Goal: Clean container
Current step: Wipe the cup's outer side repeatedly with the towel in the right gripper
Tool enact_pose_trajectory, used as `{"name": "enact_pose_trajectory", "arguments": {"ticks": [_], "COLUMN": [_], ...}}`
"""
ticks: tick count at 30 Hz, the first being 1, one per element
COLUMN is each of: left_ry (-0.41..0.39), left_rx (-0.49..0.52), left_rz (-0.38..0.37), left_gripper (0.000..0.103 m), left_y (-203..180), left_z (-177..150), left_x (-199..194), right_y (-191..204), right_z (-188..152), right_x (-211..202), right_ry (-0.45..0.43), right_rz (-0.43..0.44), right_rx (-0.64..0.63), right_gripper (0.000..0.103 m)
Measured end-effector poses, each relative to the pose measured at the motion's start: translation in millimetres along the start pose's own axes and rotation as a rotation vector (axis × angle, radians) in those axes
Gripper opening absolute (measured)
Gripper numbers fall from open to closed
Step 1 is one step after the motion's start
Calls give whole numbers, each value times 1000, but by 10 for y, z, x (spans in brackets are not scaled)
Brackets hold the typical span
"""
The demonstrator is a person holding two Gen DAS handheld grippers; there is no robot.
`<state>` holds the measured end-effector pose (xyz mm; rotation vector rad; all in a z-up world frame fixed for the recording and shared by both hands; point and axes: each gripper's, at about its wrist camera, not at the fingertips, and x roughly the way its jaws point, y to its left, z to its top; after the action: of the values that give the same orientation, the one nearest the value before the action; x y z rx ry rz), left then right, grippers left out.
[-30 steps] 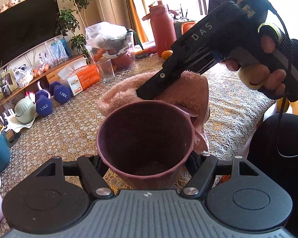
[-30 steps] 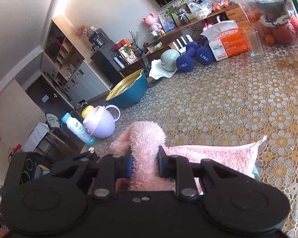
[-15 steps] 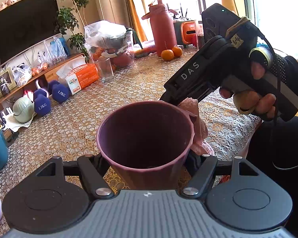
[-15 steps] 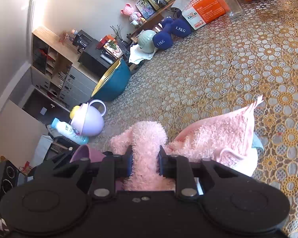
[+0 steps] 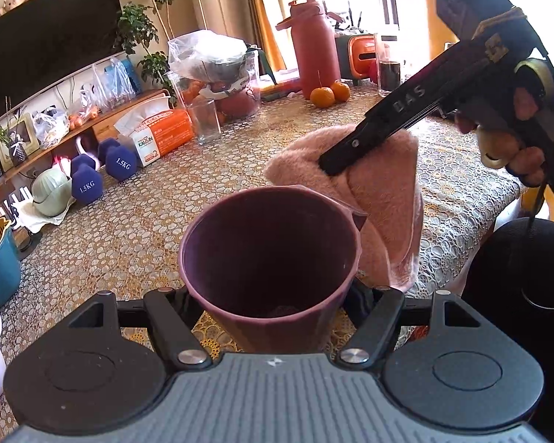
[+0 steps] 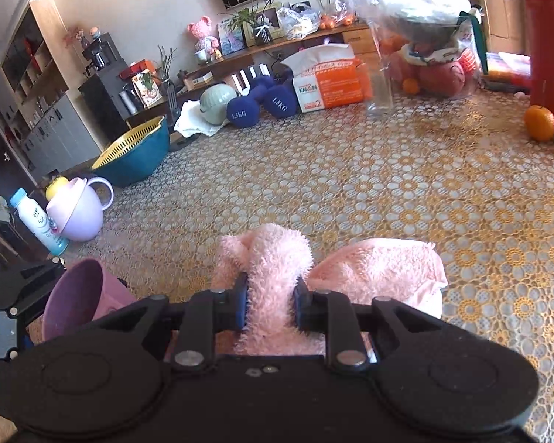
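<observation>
A dark purple cup (image 5: 269,258) sits upright between the fingers of my left gripper (image 5: 273,295), which is shut on its lower wall; the mouth faces the camera and the inside looks dark. Just beyond the cup's right rim hangs a fluffy pink towel (image 5: 380,199), pinched by my right gripper (image 5: 330,166), held by a hand. In the right wrist view the right gripper (image 6: 269,295) is shut on a bunched fold of the towel (image 6: 380,269), with the cup (image 6: 74,295) low at the left. The towel hides the cup's far right side.
The lace tablecloth (image 5: 129,229) carries an empty glass (image 5: 205,123), an orange tissue box (image 5: 158,133), blue dumbbells (image 5: 120,162), a red flask (image 5: 314,55) with two oranges (image 5: 327,94), a lilac pitcher (image 6: 77,210) and a teal basket (image 6: 136,151).
Half a second ago the right gripper and towel sat low behind the cup's right side. They have risen and moved farther back. The cup stays held in place.
</observation>
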<state>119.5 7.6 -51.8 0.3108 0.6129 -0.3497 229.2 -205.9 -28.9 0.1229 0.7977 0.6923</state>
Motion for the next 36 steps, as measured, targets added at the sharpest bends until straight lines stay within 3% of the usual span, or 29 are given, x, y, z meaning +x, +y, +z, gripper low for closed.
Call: {"name": "enact_pose_trajectory", "arguments": {"ticks": [7, 13, 26, 32, 36], "left_ry": [18, 28, 29, 30, 26], "left_rx": [-45, -55, -65, -93, -103], "left_rz": [9, 24, 35, 35, 54], "left_gripper": [73, 73, 73, 73, 73], "left_y": [26, 11, 1, 24, 39], "left_z": [16, 31, 28, 24, 46], "left_x": [12, 12, 8, -3, 12], "right_y": [127, 344, 391, 382, 353], "right_z": [-44, -87, -225, -290, -263], "right_x": [-429, -500, -175, 12, -113], "right_ry": [-92, -116, -73, -30, -74], "right_rz": [59, 149, 54, -83, -116], "right_rx": [-9, -29, -73, -143, -141], "right_gripper": [22, 22, 22, 22, 22]}}
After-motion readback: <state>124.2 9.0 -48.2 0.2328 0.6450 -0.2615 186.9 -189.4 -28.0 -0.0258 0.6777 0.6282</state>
